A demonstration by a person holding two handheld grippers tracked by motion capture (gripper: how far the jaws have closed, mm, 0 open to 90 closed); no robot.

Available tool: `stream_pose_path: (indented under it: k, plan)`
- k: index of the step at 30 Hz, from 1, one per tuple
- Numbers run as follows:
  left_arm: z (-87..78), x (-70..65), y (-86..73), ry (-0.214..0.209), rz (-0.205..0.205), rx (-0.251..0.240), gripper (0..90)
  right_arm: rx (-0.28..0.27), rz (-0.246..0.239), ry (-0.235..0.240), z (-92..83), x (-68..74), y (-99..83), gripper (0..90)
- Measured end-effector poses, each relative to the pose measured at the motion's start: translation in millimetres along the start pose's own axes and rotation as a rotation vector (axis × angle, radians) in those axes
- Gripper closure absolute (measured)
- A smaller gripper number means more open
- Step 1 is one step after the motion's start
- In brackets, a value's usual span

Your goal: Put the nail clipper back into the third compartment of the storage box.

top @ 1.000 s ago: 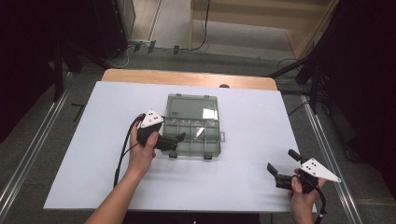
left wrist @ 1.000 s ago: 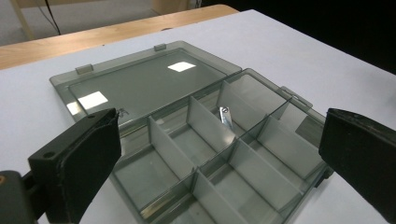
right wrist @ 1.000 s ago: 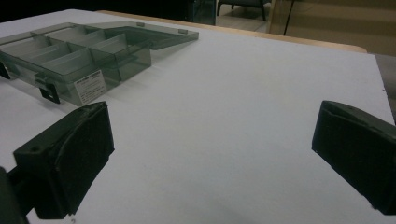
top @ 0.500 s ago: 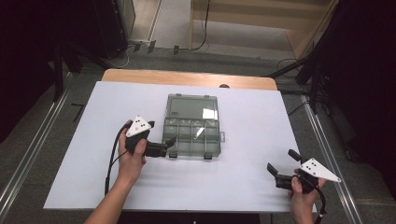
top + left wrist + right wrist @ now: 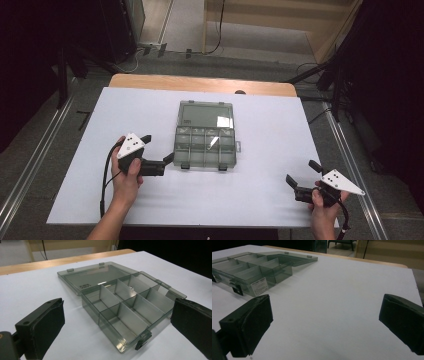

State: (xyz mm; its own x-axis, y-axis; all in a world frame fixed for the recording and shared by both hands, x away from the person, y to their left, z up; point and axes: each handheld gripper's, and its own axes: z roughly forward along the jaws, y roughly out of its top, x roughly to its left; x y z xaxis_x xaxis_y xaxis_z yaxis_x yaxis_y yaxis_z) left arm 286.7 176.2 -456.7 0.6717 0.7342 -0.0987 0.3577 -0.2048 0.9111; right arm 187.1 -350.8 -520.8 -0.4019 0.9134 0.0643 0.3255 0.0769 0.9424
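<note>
One clear grey compartment box (image 5: 205, 135) lies open near the middle of the white worktop (image 5: 280, 130), its lid folded flat toward twelve o'clock. I count eight compartments in two rows of four, and two dark latches on the near edge; something small glints in one far cell in the left gripper view, though I cannot make out what it is. There are two tools, one in each hand.

The left tool (image 5: 159, 150) sits at about eight o'clock from the box, jaws spread wide and holding nothing, its nearer jaw just beside the box's front left corner (touching or not, I cannot tell from above). In its own view the box (image 5: 120, 305) lies between and beyond the two black pads. The right tool (image 5: 300, 177) is down at five o'clock, well apart from the box, jaws also wide and empty, over bare worktop (image 5: 332, 315).

Compared with a second ago, the left hand (image 5: 126, 175) has drawn back and leftward off the box's front edge. The right hand (image 5: 325, 200) has not shifted, and the box lies where it did.
</note>
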Motion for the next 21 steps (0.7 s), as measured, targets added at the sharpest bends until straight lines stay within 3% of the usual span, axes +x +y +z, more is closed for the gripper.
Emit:
stream_pose_path:
  k: [21]
  plan:
    - [-44.1, 21.9, -32.3, 0.082, -0.020, -0.053, 0.0, 0.001, 0.003, -0.008, 0.2, 0.1, 0.0, 0.0]
